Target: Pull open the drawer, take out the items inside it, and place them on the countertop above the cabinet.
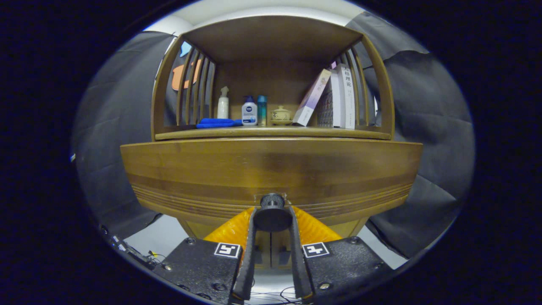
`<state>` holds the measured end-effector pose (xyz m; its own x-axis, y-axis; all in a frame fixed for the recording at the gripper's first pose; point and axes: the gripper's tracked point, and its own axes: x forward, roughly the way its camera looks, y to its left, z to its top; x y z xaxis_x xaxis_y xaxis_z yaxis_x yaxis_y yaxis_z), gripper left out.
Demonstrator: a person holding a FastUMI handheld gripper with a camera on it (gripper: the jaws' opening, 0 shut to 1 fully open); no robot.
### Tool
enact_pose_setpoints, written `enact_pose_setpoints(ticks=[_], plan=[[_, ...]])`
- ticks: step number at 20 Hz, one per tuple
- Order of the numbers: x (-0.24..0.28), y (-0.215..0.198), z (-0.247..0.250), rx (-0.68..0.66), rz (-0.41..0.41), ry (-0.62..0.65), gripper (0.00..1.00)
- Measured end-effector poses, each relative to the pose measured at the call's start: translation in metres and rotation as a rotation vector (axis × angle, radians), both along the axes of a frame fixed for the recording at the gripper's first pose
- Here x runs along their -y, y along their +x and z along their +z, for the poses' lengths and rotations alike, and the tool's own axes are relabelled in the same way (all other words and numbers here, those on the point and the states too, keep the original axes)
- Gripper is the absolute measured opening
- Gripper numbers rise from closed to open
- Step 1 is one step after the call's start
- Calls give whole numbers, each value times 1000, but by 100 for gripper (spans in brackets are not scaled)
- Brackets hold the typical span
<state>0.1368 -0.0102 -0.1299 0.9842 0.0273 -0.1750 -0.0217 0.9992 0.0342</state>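
A brown wooden cabinet fills the scene, its drawer front (271,169) a wide grooved panel directly ahead of the fingers. A dark round knob (272,212) sticks out from the drawer's lower middle. My gripper (272,214) is shut on this knob, one finger pressing each side of it. The countertop (271,133) runs just above the drawer, under an open shelf with slatted sides. The drawer's inside is hidden, and I cannot tell whether the drawer has come out at all.
On the countertop stand a folded blue cloth (218,123), a white spray bottle (223,103), a white-and-blue bottle (249,111), a teal bottle (262,110), a small lidded pot (281,114) and leaning books (334,97). Cables (139,254) lie on the floor below left.
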Motion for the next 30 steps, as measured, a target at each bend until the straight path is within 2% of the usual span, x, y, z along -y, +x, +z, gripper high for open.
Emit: enact_pose_setpoints(ticks=[15,30], plan=[[-3,-90,-22,3,25,44,40],[-8,-115,-29,-11,27,61,40]])
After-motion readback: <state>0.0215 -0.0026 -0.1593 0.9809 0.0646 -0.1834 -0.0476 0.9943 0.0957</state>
